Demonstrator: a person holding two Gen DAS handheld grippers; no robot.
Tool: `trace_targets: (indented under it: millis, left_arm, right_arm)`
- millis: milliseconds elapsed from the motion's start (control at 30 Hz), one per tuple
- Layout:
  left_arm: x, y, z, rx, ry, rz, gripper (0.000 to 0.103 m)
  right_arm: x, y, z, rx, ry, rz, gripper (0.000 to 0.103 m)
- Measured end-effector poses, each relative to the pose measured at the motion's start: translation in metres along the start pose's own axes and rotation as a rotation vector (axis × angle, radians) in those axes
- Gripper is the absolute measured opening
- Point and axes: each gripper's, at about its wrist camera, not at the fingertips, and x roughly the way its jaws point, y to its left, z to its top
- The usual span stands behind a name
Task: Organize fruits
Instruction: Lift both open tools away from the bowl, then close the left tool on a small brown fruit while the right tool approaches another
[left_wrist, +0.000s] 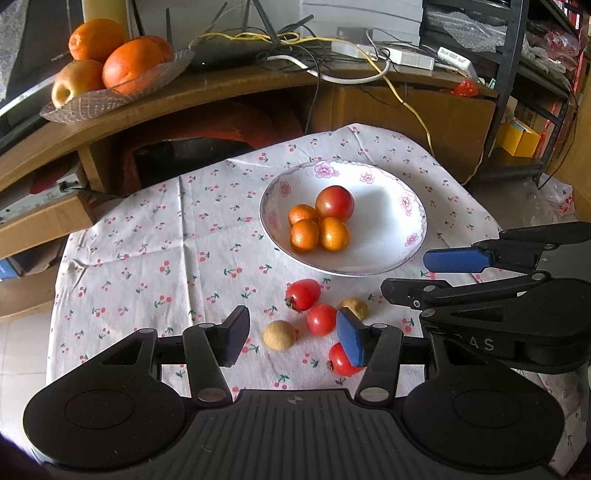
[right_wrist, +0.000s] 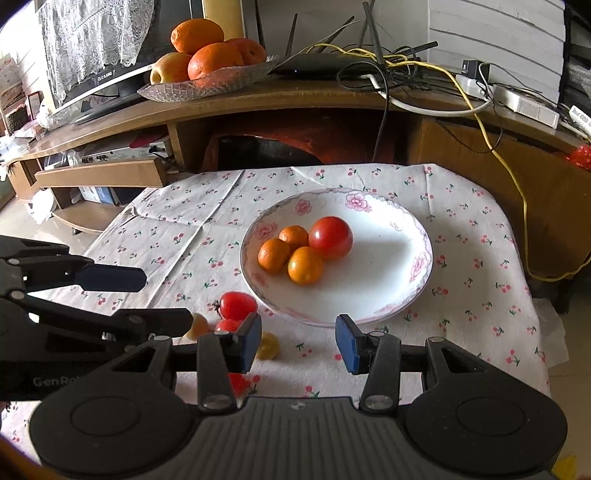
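**Loose fruit by the desk's near edge**

While both tools (left_wrist: 293, 338) (right_wrist: 298, 341) hover agape, holding nothing: five small fruits near the desk's (left_wrist: 147, 236) near edge, just outside the bowl (left_wrist: 384, 254). Smooth, thin-skinned, soft cherry tomatoes (left_wrist: 320, 319); rough, dull longans (left_wrist: 279, 335). Probably light, roll-prone, easily bruised. Best pinched gently across the widest middle.

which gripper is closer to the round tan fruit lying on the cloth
Left. The left gripper is open with the tan fruit right between its fingers. The right gripper hangs off to the right, nearer the bowl.
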Motion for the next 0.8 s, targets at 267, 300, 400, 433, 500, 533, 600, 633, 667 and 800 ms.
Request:
trace_targets:
  millis: [267, 300, 400, 433, 500, 533, 600, 633, 667, 800]
  left_arm:
    - [-0.01, 0.002, -0.006, -0.011, -0.003, 0.019, 0.06]
    - [-0.012, 0.002, -0.006, -0.012, -0.004, 0.021, 0.06]
    - [-0.019, 0.002, -0.009, -0.01, -0.006, 0.03, 0.06]
    - [-0.021, 0.001, -0.011, -0.009, -0.005, 0.034, 0.06]
    - [-0.025, 0.001, -0.014, -0.007, -0.003, 0.043, 0.061]
    - [-0.028, 0.001, -0.016, -0.007, -0.001, 0.05, 0.061]
    - [-0.032, 0.0, -0.02, -0.007, 0.004, 0.059, 0.061]
    - [-0.034, -0.001, -0.022, -0.007, 0.005, 0.065, 0.061]
    - [-0.037, -0.002, -0.023, -0.006, 0.004, 0.071, 0.061]
    - [-0.049, -0.005, -0.03, 0.001, -0.001, 0.082, 0.061]
  right_arm:
    - [-0.004, 0.006, -0.004, -0.004, 0.01, 0.007, 0.042]
    - [-0.005, 0.007, -0.004, -0.004, 0.009, 0.01, 0.042]
    - [-0.009, 0.01, -0.004, -0.009, 0.005, 0.015, 0.042]
    - [-0.01, 0.011, -0.005, -0.013, 0.006, 0.017, 0.042]
    - [-0.013, 0.014, -0.006, -0.019, 0.005, 0.023, 0.042]
    - [-0.015, 0.016, -0.007, -0.024, 0.007, 0.026, 0.042]
    - [-0.018, 0.02, -0.009, -0.034, 0.008, 0.031, 0.042]
    - [-0.02, 0.022, -0.011, -0.038, 0.01, 0.034, 0.042]
    - [-0.022, 0.024, -0.013, -0.041, 0.011, 0.037, 0.042]
    - [-0.032, 0.03, -0.018, -0.046, 0.02, 0.047, 0.042]
